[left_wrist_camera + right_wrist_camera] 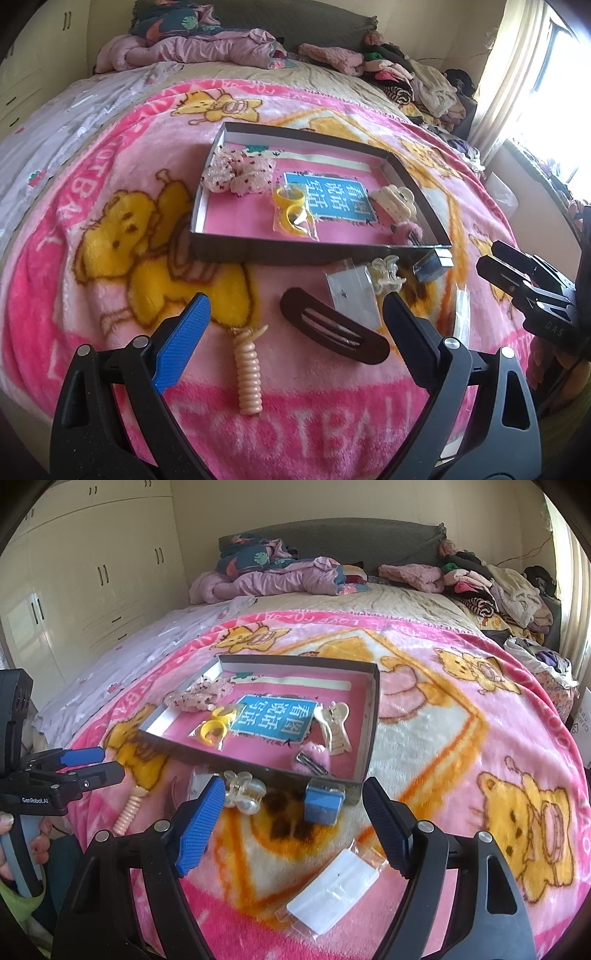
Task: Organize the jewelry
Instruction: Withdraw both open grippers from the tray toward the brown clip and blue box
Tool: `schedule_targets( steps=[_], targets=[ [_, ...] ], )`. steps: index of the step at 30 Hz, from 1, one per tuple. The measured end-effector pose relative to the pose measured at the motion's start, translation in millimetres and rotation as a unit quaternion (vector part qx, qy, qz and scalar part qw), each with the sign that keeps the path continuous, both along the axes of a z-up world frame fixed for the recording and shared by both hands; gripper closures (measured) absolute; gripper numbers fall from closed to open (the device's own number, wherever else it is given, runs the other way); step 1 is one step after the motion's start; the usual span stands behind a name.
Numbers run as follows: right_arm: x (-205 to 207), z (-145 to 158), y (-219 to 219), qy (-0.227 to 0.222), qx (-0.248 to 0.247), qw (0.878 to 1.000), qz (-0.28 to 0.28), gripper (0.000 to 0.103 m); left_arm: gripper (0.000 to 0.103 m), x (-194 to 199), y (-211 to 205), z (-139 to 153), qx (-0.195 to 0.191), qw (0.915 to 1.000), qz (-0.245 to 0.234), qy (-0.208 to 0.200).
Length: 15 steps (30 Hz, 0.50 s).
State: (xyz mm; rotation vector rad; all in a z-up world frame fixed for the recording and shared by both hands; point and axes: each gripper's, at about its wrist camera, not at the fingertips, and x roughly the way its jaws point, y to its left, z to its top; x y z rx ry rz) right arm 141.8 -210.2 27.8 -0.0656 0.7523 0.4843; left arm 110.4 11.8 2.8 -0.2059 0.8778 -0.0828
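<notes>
A shallow cardboard box (236, 251) (371, 738) lies on the pink blanket. It holds a dotted scrunchie (240, 173), bagged yellow rings (291, 214) (214, 729), a cream claw clip (395, 199) (336, 727) and a pink fluffy clip (406, 232) (314, 758). My left gripper (295, 325) (99, 764) is open above a brown oval hair clip (332, 332) and a peach spiral hair tie (249, 369). My right gripper (295, 819) (487, 256) is open near a small blue box (324, 803), a clear claw clip (243, 794) (386, 275) and a clear packet (332, 886).
Another clear packet (351, 291) lies beside the brown clip. Piled clothes (498, 587) and bedding (266, 576) fill the far end of the bed. White wardrobes (92, 572) stand to the left, a curtained window (517, 74) to the right. A hand (11, 849) holds the left gripper's handle.
</notes>
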Motion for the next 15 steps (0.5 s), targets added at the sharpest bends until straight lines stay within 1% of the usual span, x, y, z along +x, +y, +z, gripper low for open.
schedule_targets(
  steps=[9,15],
  targets=[
    [-7.4,-8.5,-6.0,0.004,0.001,1.0,0.002,0.029,0.018,-6.1,-12.0,-10.4,0.009,0.9999,-0.007,0.006],
    [-12.2,-14.7,-14.3,0.002,0.001,1.0,0.0,0.029,0.018,-8.8,-22.7,-18.5,0.002,0.9998,-0.01,0.015]
  ],
)
